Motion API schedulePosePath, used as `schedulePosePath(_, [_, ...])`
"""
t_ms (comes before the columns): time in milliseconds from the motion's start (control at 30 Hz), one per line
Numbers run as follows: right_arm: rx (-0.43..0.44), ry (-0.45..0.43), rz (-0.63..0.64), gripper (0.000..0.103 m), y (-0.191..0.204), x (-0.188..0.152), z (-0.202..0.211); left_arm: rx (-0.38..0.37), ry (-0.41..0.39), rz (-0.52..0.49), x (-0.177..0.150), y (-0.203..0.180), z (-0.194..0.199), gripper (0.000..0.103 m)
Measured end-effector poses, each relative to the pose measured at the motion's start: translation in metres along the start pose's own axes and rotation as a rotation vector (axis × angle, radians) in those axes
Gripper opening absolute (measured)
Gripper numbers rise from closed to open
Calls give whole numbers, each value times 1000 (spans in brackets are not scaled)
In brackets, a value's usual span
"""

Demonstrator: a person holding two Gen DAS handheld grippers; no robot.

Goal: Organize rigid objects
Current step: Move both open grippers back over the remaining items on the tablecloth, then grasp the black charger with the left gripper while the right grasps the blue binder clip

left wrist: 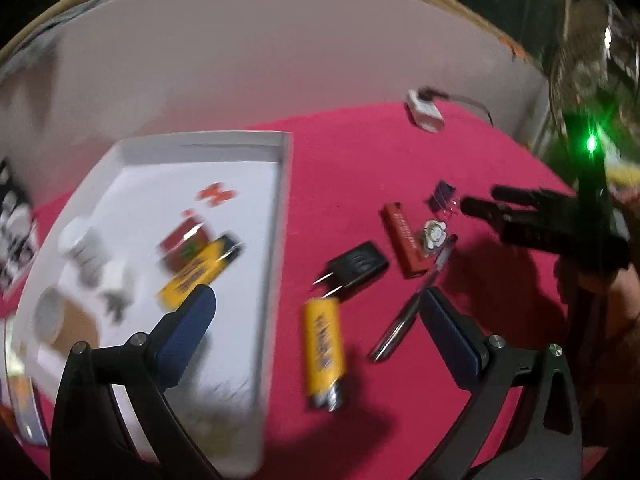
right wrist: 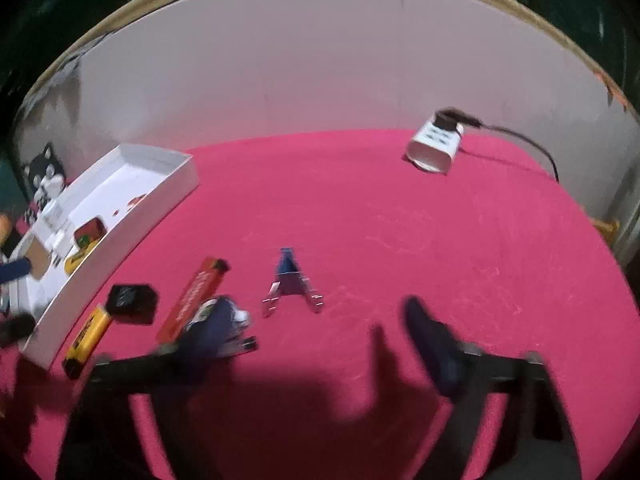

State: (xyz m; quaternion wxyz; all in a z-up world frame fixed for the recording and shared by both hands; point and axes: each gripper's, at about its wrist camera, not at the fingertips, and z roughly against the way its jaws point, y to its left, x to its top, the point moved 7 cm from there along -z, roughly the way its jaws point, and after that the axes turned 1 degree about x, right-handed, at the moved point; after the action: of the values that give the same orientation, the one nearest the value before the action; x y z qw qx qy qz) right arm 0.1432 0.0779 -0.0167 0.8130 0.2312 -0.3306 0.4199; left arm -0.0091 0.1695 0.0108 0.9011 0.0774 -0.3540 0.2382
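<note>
Rigid objects lie scattered on a pink cloth (right wrist: 400,240), beside a white tray (left wrist: 280,240) at its left. Loose on the cloth: yellow lighter (left wrist: 323,350), black plug adapter (left wrist: 356,266), red lighter (left wrist: 405,240), pen (left wrist: 404,312), a small round trinket (left wrist: 434,236) touching the red lighter's side, blue binder clip (right wrist: 290,280).

In the tray: a second yellow lighter (left wrist: 200,272), a red-and-green box (left wrist: 184,240), a roll of tape (left wrist: 60,320), pale blurred items I cannot identify.

Left gripper (left wrist: 316,312): jaws wide apart, nothing between the pads; one finger over the tray's floor, the other over the cloth near the pen; the loose yellow lighter lies just below the gap.

Right gripper (right wrist: 316,320): jaws apart, nothing clamped. Blurred. The binder clip sits just ahead of the gap, handles splayed toward the camera. The left finger overlaps the trinket and pen in this view; contact cannot be told.

White power strip (right wrist: 434,148) with a black cord at the cloth's far edge.
</note>
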Motion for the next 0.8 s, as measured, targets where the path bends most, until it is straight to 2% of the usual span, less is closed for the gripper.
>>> schedulePosePath(100, [73,13,-2,67,8,4,-9,5,38,-49,7,-18,-21,98])
schedulePosePath(200, [73,2,25,64,20,12,-17,25,49,-70,11,-23,-32,97])
schedulePosePath(267, [68,31,30,44,23,14,-28,42,55,-91,13,-24,-35,97])
schedulePosePath(300, [85,51,25,37,24,13,-34,46,60,-99,12,-23,-37,97])
schedulePosePath(333, [95,64,25,23,24,11,-37,47,64,-108,12,-23,-37,97])
schedulePosePath(367, [100,69,25,19,24,9,-39,50,66,-123,12,-24,-37,95])
schedulePosePath(433, [120,56,10,18,20,5,-34,52,64,-164,13,-26,-37,92])
schedulePosePath(467, [136,48,-11,17,17,3,-30,30,68,-196,13,-29,-37,81])
schedulePosePath(500, [144,41,-30,17,12,2,-27,9,79,-225,14,-33,-38,74])
schedulePosePath(633, [189,31,-112,16,-7,-4,-18,-33,108,-411,19,-48,-41,74])
schedulePosePath(700, [209,25,-140,16,-11,-5,-15,-72,158,-465,21,-49,-48,74])
schedulePosePath(800, [221,24,-144,16,-11,-5,-15,-83,224,-526,21,-49,-59,74])
